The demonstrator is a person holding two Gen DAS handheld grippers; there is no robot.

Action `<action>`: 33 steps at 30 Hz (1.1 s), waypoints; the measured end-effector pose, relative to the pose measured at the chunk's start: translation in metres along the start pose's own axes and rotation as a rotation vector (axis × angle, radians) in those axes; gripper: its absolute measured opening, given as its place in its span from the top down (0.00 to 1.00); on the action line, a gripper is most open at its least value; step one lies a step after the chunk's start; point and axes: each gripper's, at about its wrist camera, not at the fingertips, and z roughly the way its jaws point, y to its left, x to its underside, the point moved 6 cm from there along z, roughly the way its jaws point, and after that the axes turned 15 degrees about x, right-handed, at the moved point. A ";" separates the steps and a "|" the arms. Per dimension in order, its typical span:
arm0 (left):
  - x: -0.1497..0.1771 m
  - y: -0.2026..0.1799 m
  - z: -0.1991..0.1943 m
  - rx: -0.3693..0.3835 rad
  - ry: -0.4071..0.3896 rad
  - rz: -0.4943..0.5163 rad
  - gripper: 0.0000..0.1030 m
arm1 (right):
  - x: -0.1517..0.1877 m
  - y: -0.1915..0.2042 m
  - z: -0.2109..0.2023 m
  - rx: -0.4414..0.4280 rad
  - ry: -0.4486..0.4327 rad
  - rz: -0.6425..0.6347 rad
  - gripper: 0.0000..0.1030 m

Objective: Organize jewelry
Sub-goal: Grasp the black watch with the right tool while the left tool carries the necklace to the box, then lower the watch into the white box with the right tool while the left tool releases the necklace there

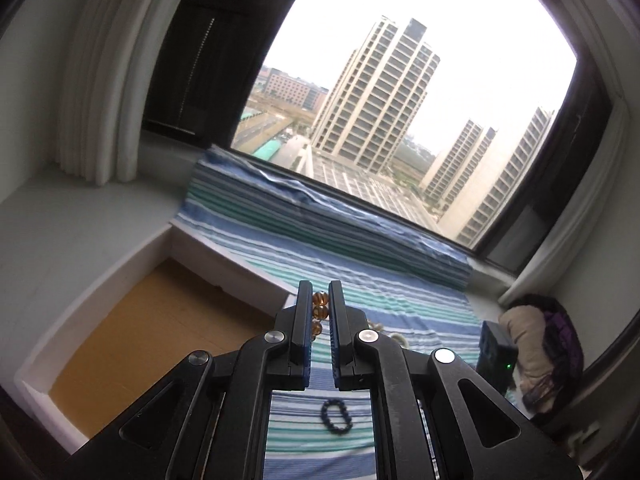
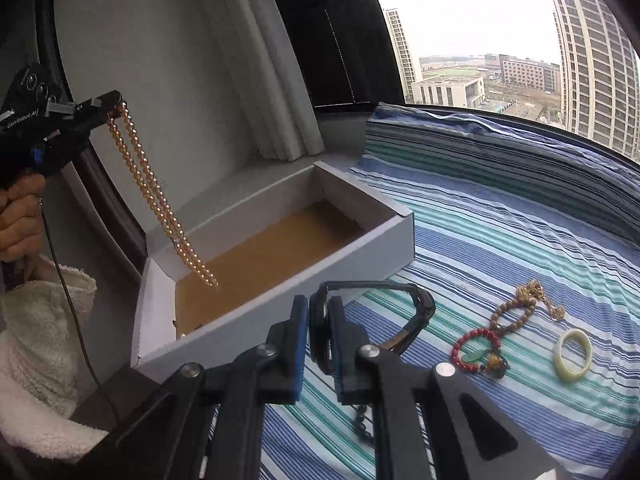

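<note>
The left gripper (image 2: 114, 106), upper left of the right-wrist frame, clenches the amber bead necklace (image 2: 160, 196). The strand hangs vertically; its lower end touches the box (image 2: 280, 312) floor directly below. The right gripper (image 2: 320, 320) grips a dark bangle (image 2: 416, 312).

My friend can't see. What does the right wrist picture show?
The right gripper is shut on dark sunglasses above a striped cloth. To its left, the left gripper dangles a golden bead necklace over an open white box; bracelets lie on the cloth.
</note>
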 end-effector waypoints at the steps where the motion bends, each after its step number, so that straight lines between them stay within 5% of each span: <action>1: -0.002 0.013 -0.004 -0.030 -0.008 -0.007 0.95 | -0.011 0.012 0.006 -0.014 -0.004 0.000 0.89; 7: 0.019 0.107 -0.011 -0.219 0.001 -0.081 0.95 | -0.050 0.083 0.070 -0.062 0.039 -0.039 0.90; 19: 0.109 0.255 0.008 -0.467 0.135 -0.249 0.94 | -0.027 0.156 0.239 0.137 0.326 -0.184 0.88; 21: 0.118 0.262 0.003 -0.512 0.142 -0.259 0.83 | -0.027 0.160 0.245 0.140 0.326 -0.186 0.87; 23: 0.121 0.261 -0.002 -0.532 0.134 -0.259 0.53 | -0.031 0.158 0.238 0.129 0.297 -0.157 0.72; 27: 0.122 0.238 -0.013 -0.538 0.093 -0.208 0.41 | -0.034 0.148 0.201 0.142 0.215 -0.130 0.65; 31: 0.125 0.186 -0.018 -0.511 0.043 -0.108 0.23 | -0.022 0.136 0.145 0.215 0.113 -0.150 0.40; 33: 0.131 0.153 -0.015 -0.486 0.024 -0.042 0.16 | -0.008 0.124 0.115 0.240 0.087 -0.136 0.37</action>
